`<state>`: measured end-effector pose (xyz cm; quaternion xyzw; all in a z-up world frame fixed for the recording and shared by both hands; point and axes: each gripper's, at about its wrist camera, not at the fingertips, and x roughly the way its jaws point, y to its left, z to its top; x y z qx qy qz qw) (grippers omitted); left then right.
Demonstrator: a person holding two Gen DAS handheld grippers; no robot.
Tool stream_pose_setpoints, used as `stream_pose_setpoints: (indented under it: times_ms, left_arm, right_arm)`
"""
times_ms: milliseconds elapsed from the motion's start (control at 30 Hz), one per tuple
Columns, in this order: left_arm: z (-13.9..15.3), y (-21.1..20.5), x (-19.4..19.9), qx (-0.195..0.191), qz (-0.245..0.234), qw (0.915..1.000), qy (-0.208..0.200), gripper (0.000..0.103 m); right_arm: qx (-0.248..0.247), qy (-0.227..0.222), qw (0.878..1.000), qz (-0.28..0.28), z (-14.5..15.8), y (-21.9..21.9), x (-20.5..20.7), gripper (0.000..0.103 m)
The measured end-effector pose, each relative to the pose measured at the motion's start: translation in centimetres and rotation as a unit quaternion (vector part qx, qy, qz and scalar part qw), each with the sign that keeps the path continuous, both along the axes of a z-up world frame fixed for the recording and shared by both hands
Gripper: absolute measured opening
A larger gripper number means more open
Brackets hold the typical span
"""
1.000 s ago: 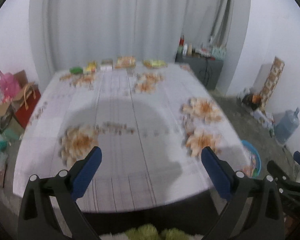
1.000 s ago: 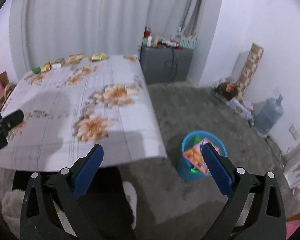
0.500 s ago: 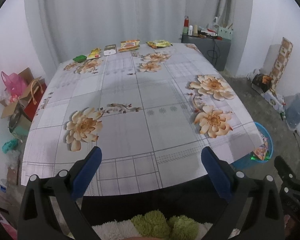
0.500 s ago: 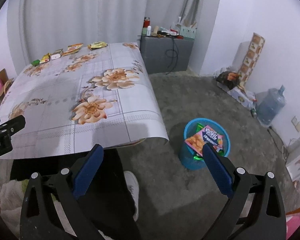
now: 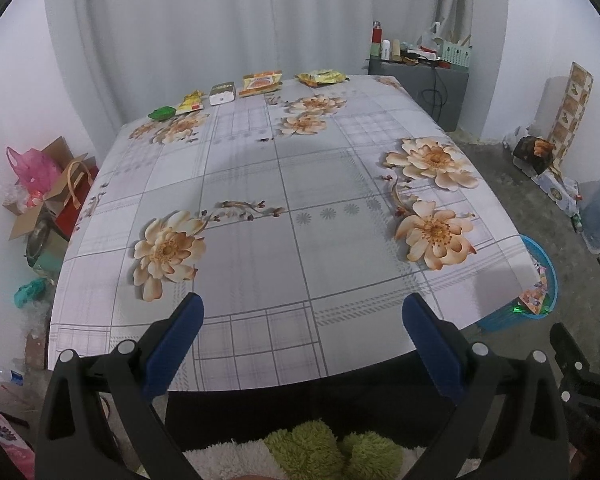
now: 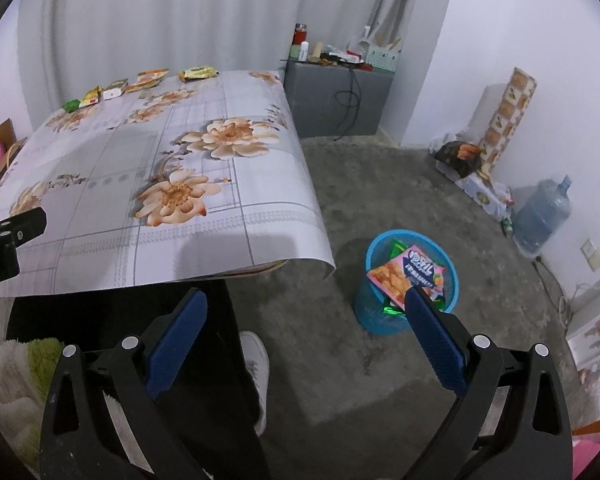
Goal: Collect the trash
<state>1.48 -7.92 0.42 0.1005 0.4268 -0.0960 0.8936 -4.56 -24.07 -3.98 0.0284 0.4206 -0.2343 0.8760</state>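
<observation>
L gripper (image 5: 302, 312) jaws wide, nothing btwn the blue pads, held at near edge of table (image 5: 260, 184) w/ floral plaid cloth, pointing across it. R gripper (image 6: 305, 310) also wide and empty, held off the table's right side, looking down at grey floor and blue bin (image 6: 452, 268). Trash on table is all in a row along the far edge, well apart from both grippers: green packet (image 5: 161, 113) at left end, then yellow wrapper (image 5: 190, 103) just beside it, white box (image 5: 222, 93), orange snack bag (image 5: 261, 82), and yellow-green bag (image 5: 321, 77) at right end. Same row shows small in R wrist view at far-left top of table. Rest of tabletop bare cloth, big shadow over the middle. Blue bin stands on floor just off the table's near right corner; a pink snack bag (image 6: 414, 274) sticks up out of it, w/ green wrapper (image 6: 398, 247) behind it and more green foil lower down, R finger tip overlaps the bin in view. In L view the bin is partly hidden by the table corner, at far right. Person's dark trousers and white shoe (image 6: 258, 364) below table edge; fluffy green/white fabric at bottom of both views. Bkgd: grey cabinet (image 6: 336, 96) w/ bottles and clutter on top, water jug (image 6: 542, 216) by right wall, boxes and pink bag (image 5: 34, 168) left of table, white curtain behind.
</observation>
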Motion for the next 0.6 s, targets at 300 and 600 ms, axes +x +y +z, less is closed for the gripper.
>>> stream_pose_setpoints:
  times_ms: [300, 600]
  left_arm:
    - [-0.18, 0.01, 0.00, 0.004, 0.001, 1.0000, 0.003, 0.097]
    - [-0.31, 0.24, 0.13, 0.007, 0.004, 0.9999, 0.006, 0.097]
  right_arm:
    - [0.024, 0.003, 1.000, 0.002, -0.51, -0.28, 0.00, 0.095]
    - [0.030, 0.003, 1.000, 0.002, -0.71, -0.13, 0.12, 0.095]
